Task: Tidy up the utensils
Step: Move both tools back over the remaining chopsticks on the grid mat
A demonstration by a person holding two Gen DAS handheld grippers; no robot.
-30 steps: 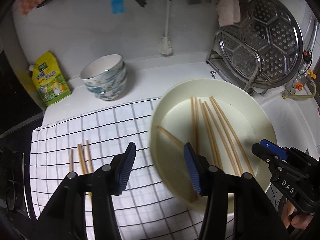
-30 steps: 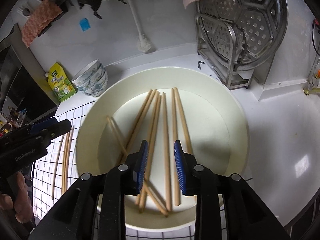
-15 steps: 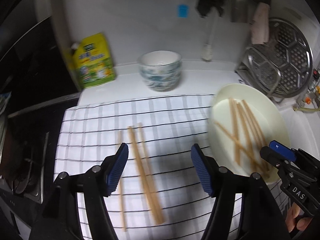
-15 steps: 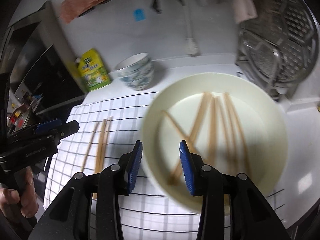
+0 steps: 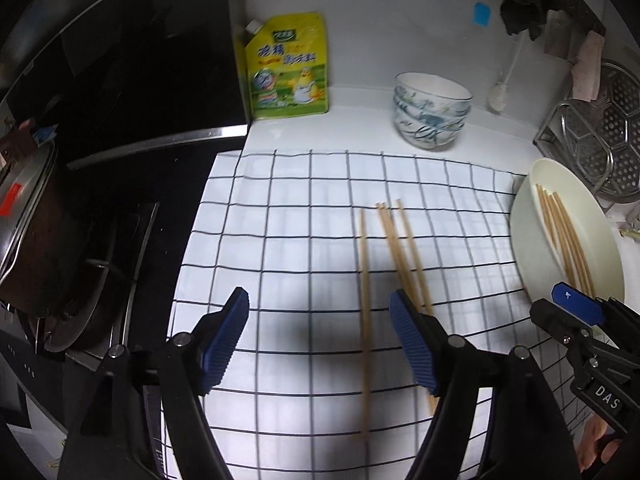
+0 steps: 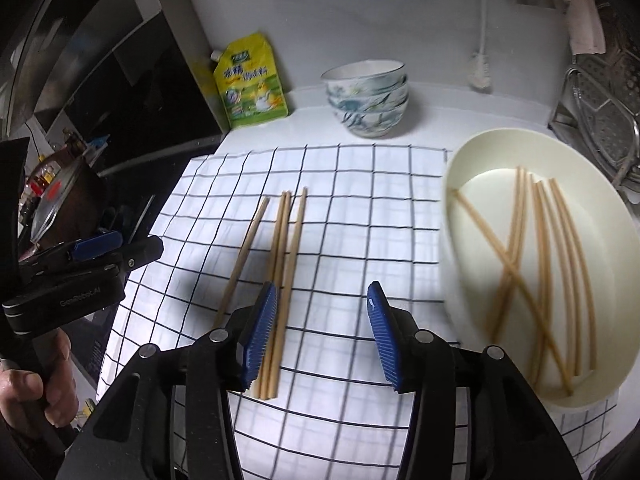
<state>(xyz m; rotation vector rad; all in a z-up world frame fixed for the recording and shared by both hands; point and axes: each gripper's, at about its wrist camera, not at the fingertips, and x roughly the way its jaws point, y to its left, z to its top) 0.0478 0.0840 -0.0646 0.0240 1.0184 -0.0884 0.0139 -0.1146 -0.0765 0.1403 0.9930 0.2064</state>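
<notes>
Both grippers' jaws are opening, empty, above chopsticks [image 6: 280,256] on the cloth [image 6: 352,208].

Chopsticks [image 6: 280,256] lie on the cloth [image 6: 360,208], left of the plate [image 6: 480,152], apparently overlapping it.

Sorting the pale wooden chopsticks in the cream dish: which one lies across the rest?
The chopstick running diagonally from the cream dish's upper left; the others lie roughly parallel.
</notes>
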